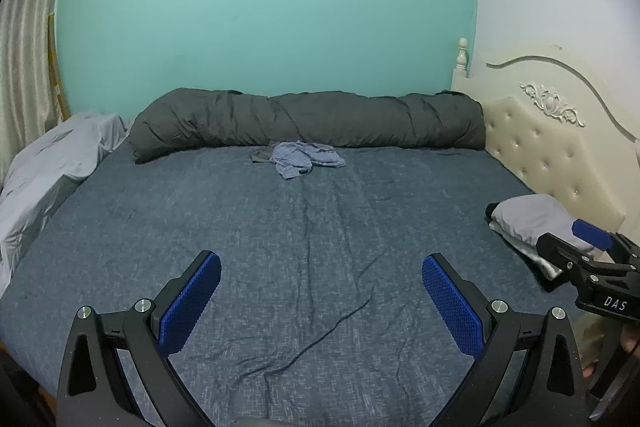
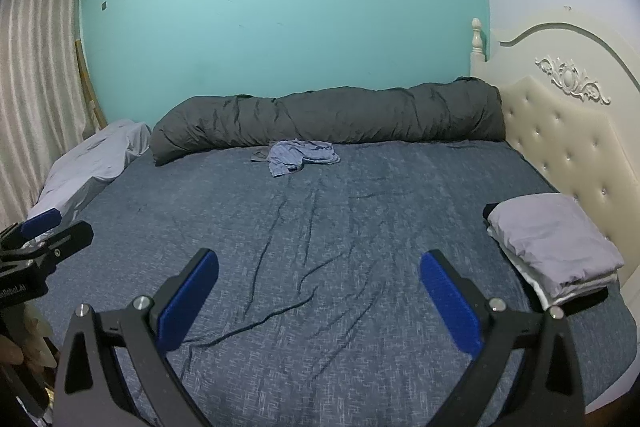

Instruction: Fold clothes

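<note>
Blue-grey sheet: a mottled, creased cover on the bed (image 1: 320, 247), filling the middle of both wrist views.
Crumpled garment: a pale blue piece of clothing (image 1: 306, 157) lies unfolded at about 12 o'clock on the bed, its far edge touching the rolled duvet; a darker grey scrap shows at its left edge.
Rolled duvet: dark grey duvet (image 1: 308, 121) lying along the far side of the bed against the teal wall (image 1: 260, 7).
Folded stack: grey and white folded clothes (image 2: 554, 251) at about 3 o'clock, just beside the cream tufted headboard (image 2: 568, 147).
Pale bedding: a light grey heap (image 1: 52, 163) at about 10 o'clock, on the left edge of the bed.
Curtain: striped cream curtain (image 2: 40, 67) at 9 o'clock, left of the wall.
Left hand-held gripper: left hand-held gripper (image 1: 320, 303) hovers over the near part of the bed, blue pads spread wide, nothing between them.
Right hand-held gripper: right hand-held gripper (image 2: 318, 303) likewise spread wide and empty, above the sheet at 6 o'clock, well apart from the crumpled garment.
Cross-views: each hand-held gripper shows at the edge of the other's camera.
</note>
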